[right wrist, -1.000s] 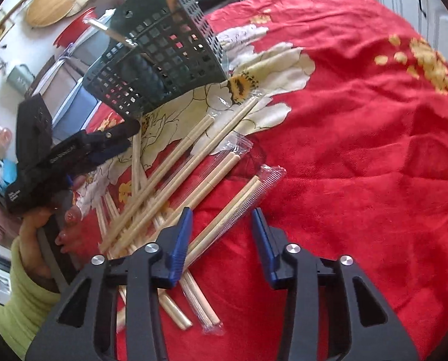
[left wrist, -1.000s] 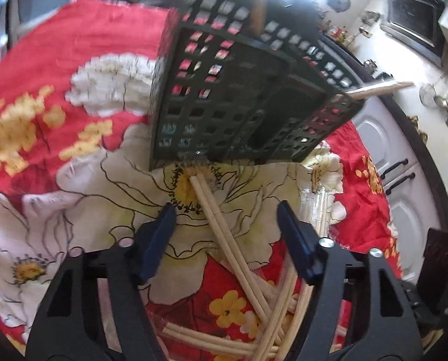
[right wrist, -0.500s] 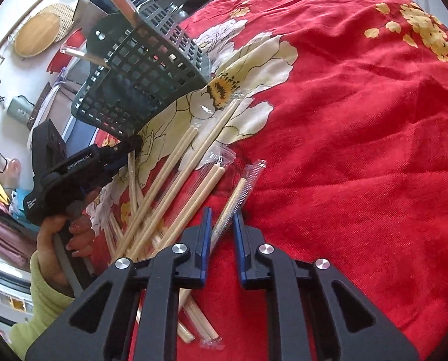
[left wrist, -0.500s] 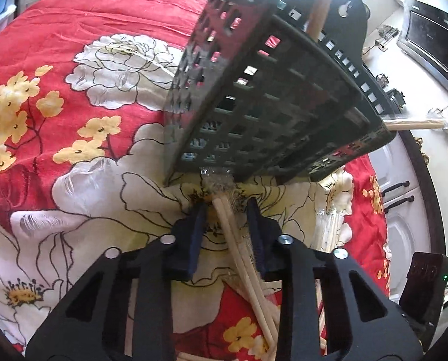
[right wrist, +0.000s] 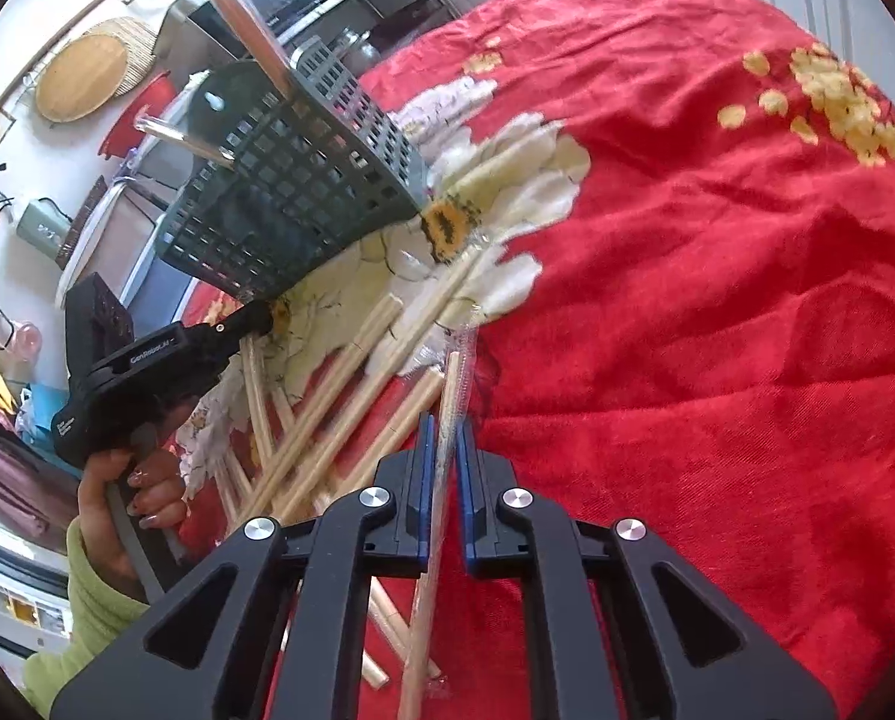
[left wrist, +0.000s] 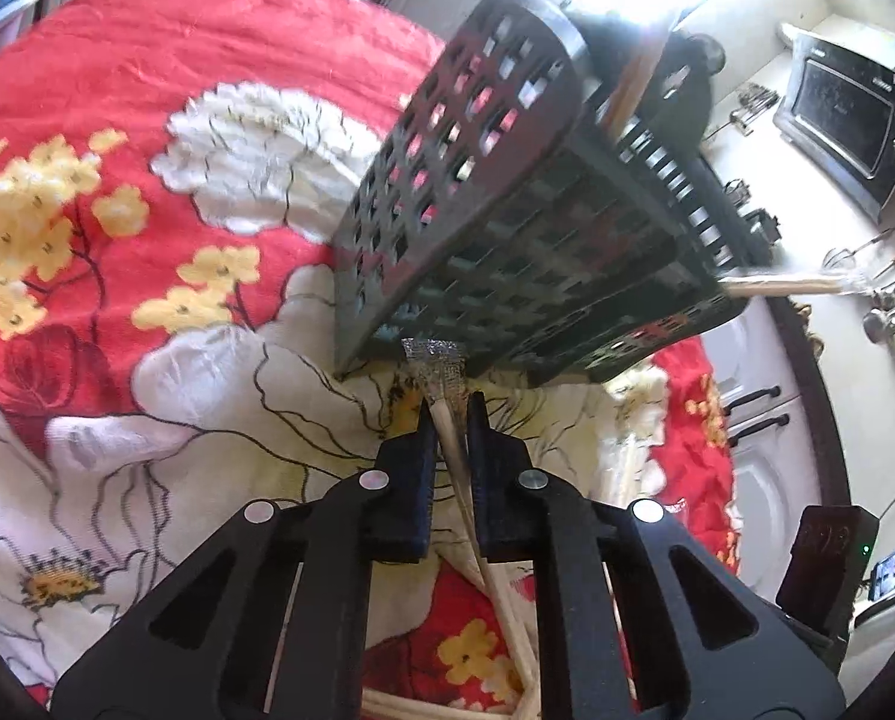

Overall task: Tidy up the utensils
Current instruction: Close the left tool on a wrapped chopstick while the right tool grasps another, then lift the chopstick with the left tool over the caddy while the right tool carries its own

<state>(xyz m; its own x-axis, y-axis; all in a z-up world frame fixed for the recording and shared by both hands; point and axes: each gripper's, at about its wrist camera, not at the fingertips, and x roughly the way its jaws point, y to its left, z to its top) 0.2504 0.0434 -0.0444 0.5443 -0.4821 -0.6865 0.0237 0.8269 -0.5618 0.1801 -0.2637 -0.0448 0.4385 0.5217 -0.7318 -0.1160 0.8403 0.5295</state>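
We have both grippers, left gripper (left wrist: 447, 414) and right gripper (right wrist: 441, 438), pinching wrapped chopsticks (right wrist: 444, 396) between their jaws; many chopsticks (right wrist: 339, 396) lie just ahead, loose; beyond them the basket (right wrist: 291, 192) holds only a few.

"GenRobot.AI" on left tongs (right wrist: 255, 324)

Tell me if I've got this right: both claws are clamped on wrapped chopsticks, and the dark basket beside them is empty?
Not quite. The basket is not empty: the right wrist view shows wooden sticks poking out of its top. The rest holds: the left claw and right claw are each shut on a wrapped pair of chopsticks.
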